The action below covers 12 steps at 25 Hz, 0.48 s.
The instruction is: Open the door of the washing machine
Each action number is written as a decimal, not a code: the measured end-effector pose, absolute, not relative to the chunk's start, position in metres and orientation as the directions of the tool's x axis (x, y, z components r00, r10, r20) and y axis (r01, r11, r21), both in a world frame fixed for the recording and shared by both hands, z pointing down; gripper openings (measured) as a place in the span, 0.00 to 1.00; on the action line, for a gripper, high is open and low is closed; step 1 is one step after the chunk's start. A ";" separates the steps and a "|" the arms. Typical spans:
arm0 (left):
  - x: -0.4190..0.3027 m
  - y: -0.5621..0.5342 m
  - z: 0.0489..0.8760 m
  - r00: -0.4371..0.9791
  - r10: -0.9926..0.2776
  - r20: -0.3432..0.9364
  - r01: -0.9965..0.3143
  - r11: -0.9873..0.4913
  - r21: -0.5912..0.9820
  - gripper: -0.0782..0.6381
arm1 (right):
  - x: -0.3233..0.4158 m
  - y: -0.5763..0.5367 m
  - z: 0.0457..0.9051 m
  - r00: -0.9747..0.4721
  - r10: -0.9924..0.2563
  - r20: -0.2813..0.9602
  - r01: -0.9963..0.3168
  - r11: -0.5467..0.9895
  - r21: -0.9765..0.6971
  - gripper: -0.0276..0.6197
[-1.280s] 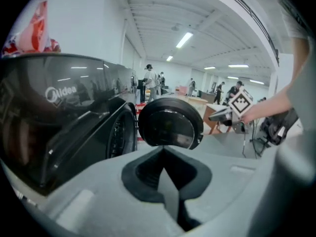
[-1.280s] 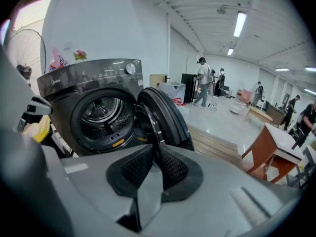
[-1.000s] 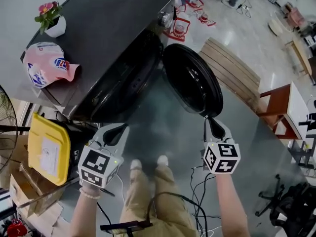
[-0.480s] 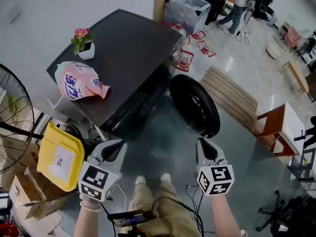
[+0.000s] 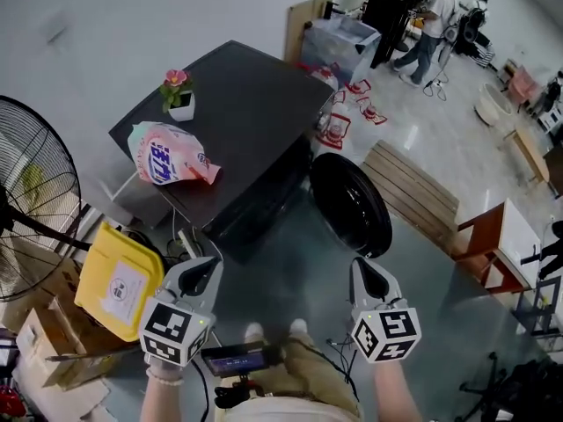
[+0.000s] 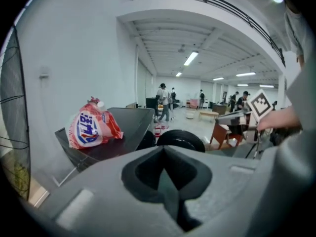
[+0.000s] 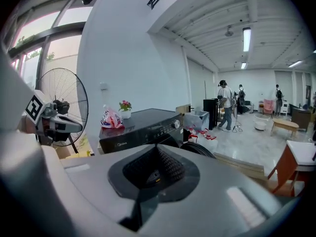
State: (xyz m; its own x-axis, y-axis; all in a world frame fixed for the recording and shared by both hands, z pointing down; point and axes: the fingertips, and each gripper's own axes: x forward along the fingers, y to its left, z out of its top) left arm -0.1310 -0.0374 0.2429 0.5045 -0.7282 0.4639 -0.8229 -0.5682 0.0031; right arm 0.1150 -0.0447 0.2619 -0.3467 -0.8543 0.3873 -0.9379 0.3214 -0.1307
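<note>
One black washing machine (image 5: 237, 112) stands on the grey floor against a white wall. Its single round door (image 5: 350, 202) is swung wide open off the front, with the dark inner face turned outward. Two claws are held low in front of the machine, both well apart from the door. The left claw (image 5: 208, 269) has its jaws pressed together on nothing, and the right claw (image 5: 361, 271) is likewise pressed together and empty.

Two things sit on the machine's top. One pink detergent bag (image 5: 169, 165) lies at the near left edge, and one small potted flower (image 5: 180, 104) stands upright just behind it along the same edge.

Left of the machine are one large floor fan (image 5: 35, 200), one yellow container (image 5: 119, 280) and cardboard boxes (image 5: 44, 341). One slatted wooden pallet (image 5: 413, 196) lies on the floor just beyond the open door. A few red-and-white packs (image 5: 339, 126) cluster at the machine's far corner. Loose cables (image 5: 345, 348) trail on the floor by the person's shoes (image 5: 297, 327), between the two claws. Several people (image 5: 431, 16) stand far back in the hall.
</note>
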 end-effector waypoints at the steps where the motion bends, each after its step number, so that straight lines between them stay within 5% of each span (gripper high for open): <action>1: -0.133 -0.036 0.239 0.501 -0.734 0.459 -0.826 -0.563 0.002 0.10 | 0.112 -0.043 0.257 -0.355 -0.852 0.384 -0.935 0.334 -0.123 0.05; 12: -0.162 -0.018 0.224 0.444 -0.775 0.449 -0.861 -0.507 -0.023 0.10 | 0.083 -0.032 0.236 -0.423 -0.827 0.369 -0.902 0.422 -0.090 0.05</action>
State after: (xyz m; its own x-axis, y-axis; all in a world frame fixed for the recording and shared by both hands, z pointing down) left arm -0.1625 -0.0176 0.2236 0.4444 -0.7749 0.4495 -0.8614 -0.5074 -0.0230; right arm 0.0829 -0.0319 0.2361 -0.4234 -0.8273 0.3692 -0.9023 0.4217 -0.0898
